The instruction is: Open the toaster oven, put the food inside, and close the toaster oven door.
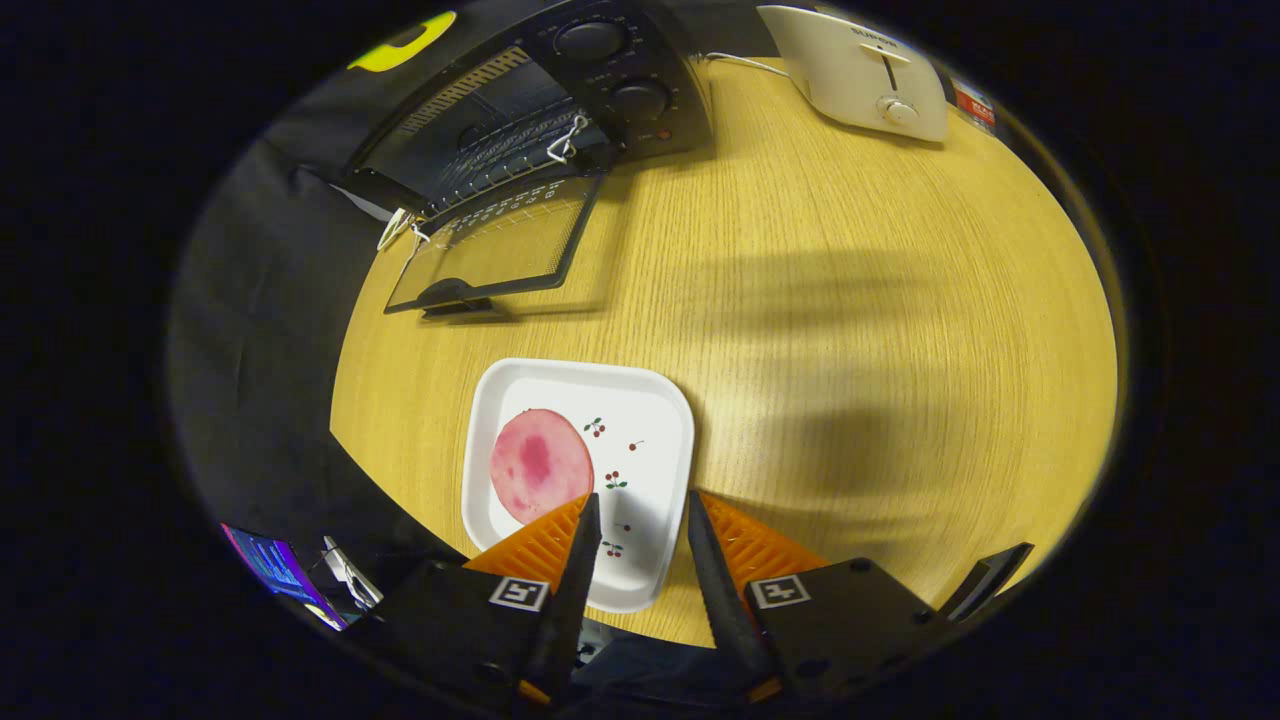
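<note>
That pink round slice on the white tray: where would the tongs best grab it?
Probably by its near edge. The slice lies flat on the tray, so the open tongs should shift toward it and come down steeply, one finger sliding under the rim, the other pressing on top.

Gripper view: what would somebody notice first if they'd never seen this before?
Probably the pink round slice of food on the white square plate, just ahead of the hand-held gripper, whose orange-backed fingers hang open above the plate's near edge. Beyond it, the black toaster oven stands on the wooden table with its glass door folded down.
</note>
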A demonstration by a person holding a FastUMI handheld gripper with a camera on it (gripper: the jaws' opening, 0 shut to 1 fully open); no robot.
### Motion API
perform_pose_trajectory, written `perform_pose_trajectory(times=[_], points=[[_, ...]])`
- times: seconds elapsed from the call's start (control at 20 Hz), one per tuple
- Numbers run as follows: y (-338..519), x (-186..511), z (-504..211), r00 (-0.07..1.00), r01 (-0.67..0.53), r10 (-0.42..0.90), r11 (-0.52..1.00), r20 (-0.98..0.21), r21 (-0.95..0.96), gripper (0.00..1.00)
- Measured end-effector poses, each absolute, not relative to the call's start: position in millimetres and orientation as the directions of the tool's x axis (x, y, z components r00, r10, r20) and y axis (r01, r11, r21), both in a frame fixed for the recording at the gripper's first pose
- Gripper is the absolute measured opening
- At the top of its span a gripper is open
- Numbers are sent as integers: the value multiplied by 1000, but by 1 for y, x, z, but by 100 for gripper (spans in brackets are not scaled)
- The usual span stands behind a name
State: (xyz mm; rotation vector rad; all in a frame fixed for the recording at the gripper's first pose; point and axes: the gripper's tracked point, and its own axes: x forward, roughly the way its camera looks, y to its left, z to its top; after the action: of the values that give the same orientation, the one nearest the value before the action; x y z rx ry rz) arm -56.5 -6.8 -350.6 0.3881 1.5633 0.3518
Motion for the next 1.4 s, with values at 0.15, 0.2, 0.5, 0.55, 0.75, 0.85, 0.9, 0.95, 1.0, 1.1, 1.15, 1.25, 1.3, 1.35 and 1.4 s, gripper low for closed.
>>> perform_pose_trajectory(times=[0.15, 0.2, 0.5, 0.55, 0.75, 0.85, 0.9, 0.95, 1.0, 1.1, 1.15, 1.25, 1.3, 1.35, 1.4], points=[[-14, -55, -356, -50, 60, 450, 892, -892, 447, 42], [-17, -56, -358, -54, 65, 444, 895, -894, 441, 33], [-12, -60, -358, -105, 178, 550, 830, -829, 528, 2], [-12, -60, -359, -106, 174, 555, 827, -825, 534, 2], [-8, -59, -350, -68, 191, 628, 771, -776, 607, 2], [-8, -59, -343, -51, 203, 644, 755, -763, 624, 2], [-10, -58, -342, -40, 209, 652, 746, -757, 632, 2], [-11, -56, -342, -27, 217, 662, 735, -749, 642, 2], [-14, -53, -339, -11, 225, 672, 723, -740, 653, 2], [-15, -51, -336, 23, 241, 690, 698, -723, 674, 2], [-16, -50, -335, 37, 248, 697, 688, -716, 682, 2], [-21, -49, -334, 67, 263, 708, 668, -704, 697, 2], [-20, -52, -336, 84, 271, 709, 660, -700, 701, 2], [-21, -53, -337, 102, 281, 708, 653, -699, 703, 2], [-21, -54, -335, 121, 293, 706, 646, -698, 704, 2]])
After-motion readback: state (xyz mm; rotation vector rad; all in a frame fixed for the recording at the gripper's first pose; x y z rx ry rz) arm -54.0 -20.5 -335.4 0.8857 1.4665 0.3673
